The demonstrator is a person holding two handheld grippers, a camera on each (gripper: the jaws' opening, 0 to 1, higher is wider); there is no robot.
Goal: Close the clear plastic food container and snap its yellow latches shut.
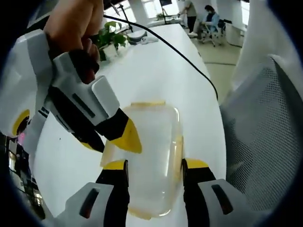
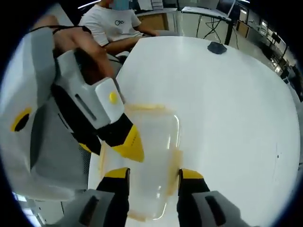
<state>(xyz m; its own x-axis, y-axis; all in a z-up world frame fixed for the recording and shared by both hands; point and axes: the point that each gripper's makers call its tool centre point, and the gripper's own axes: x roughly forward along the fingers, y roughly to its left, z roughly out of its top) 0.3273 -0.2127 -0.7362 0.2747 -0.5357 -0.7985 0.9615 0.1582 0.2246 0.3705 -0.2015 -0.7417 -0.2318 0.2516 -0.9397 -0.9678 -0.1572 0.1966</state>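
A clear plastic container (image 1: 151,142) with its lid on lies on the white table (image 1: 156,71), yellow latches (image 1: 148,102) along its edges. My left gripper (image 1: 155,165) is open, its yellow-tipped jaws standing apart over the container's near end. My right gripper (image 1: 110,141), held by a hand, comes in from the upper left with one yellow tip on the lid's left edge. In the right gripper view the same container (image 2: 154,137) lies under my open right gripper (image 2: 153,173), and the left gripper (image 2: 110,144) touches its left edge. Whether the latches (image 2: 176,158) are snapped is unclear.
A potted plant (image 1: 111,40) and a black cable (image 1: 180,52) are on the far table. A mesh chair (image 1: 265,142) stands close on the right. A seated person in a white shirt (image 2: 116,23) is at the table's far side, and a small dark object (image 2: 218,47) lies there.
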